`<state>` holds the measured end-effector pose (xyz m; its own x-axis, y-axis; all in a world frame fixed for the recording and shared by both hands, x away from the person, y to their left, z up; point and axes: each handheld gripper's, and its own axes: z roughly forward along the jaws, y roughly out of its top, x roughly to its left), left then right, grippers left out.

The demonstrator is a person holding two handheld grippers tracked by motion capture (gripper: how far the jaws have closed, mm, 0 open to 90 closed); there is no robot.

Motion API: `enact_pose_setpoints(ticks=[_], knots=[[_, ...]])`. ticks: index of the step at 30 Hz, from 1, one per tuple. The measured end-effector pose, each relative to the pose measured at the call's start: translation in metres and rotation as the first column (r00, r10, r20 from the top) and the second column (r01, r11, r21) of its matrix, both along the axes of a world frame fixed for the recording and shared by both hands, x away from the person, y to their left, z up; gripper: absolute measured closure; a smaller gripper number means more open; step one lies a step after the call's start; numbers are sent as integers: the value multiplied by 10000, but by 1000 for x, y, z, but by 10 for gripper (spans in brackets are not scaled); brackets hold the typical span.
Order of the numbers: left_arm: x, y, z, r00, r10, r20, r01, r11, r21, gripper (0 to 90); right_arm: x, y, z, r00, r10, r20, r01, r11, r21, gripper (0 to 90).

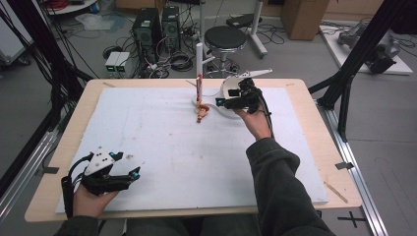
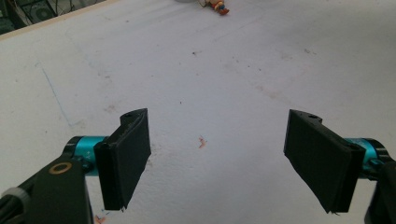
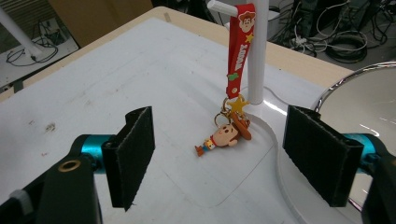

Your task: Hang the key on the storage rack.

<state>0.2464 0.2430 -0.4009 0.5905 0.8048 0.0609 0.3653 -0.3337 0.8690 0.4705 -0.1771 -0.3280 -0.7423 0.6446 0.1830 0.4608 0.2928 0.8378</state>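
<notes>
- Right gripper (image 3: 219, 154) aimed at the keychain (image 3: 236, 88), jaws wide apart, nothing between them; probably lined up for a grab at the small figure (image 3: 219, 138) just above frame centre.
- Red strap looped over a peg on the white stand (image 3: 258, 51), upper middle of the right gripper view, so the figure trails down and rests tilted on the stand's clear base (strap slack rather than taut, by the look of it).
- In the high view, keychain (image 1: 199, 101) at upper centre, right gripper (image 1: 231, 102) just beside it.
- Left gripper (image 1: 129, 173) parked at lower left, jaws apart and empty, well clear of the work.
- White mat (image 1: 162, 142) bare around it.
</notes>
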Motion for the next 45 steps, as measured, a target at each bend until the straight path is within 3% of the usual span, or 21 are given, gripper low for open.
enact_pose_setpoints(ticks=[45], knots=[[0,-2,0,10000,-14,19,14,10000,-27,232,-24,-3,-10,9997,70,250,-69,10000,-41,165]])
